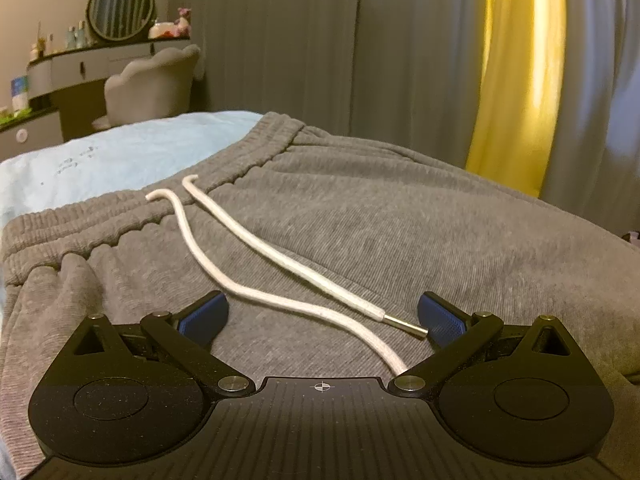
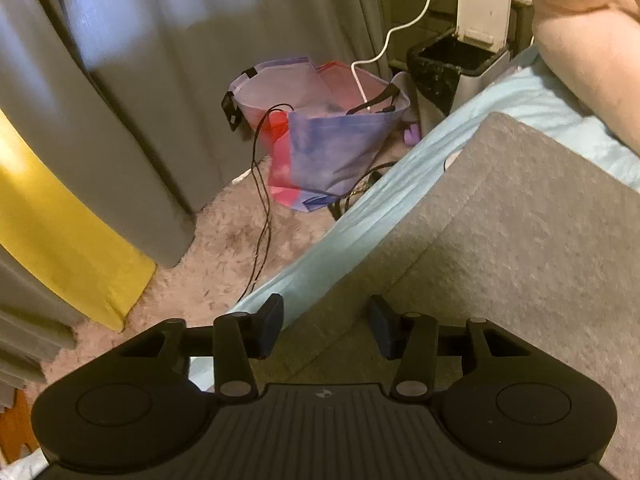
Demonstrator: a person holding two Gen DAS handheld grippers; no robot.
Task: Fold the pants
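Pants lie flat on the bed, waistband ahead of the left gripper, whose jaws gape wide around the drawstring, while the right gripper, half-closed and seemingly empty, straddles the leg's edge, so a pinch may slip off.

Pants on bed; drawstring atop pants.

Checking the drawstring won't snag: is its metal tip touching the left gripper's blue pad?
Cannot tell. In the left wrist view the white drawstring's metal tip ends right at the blue pad; no gap or contact shows.
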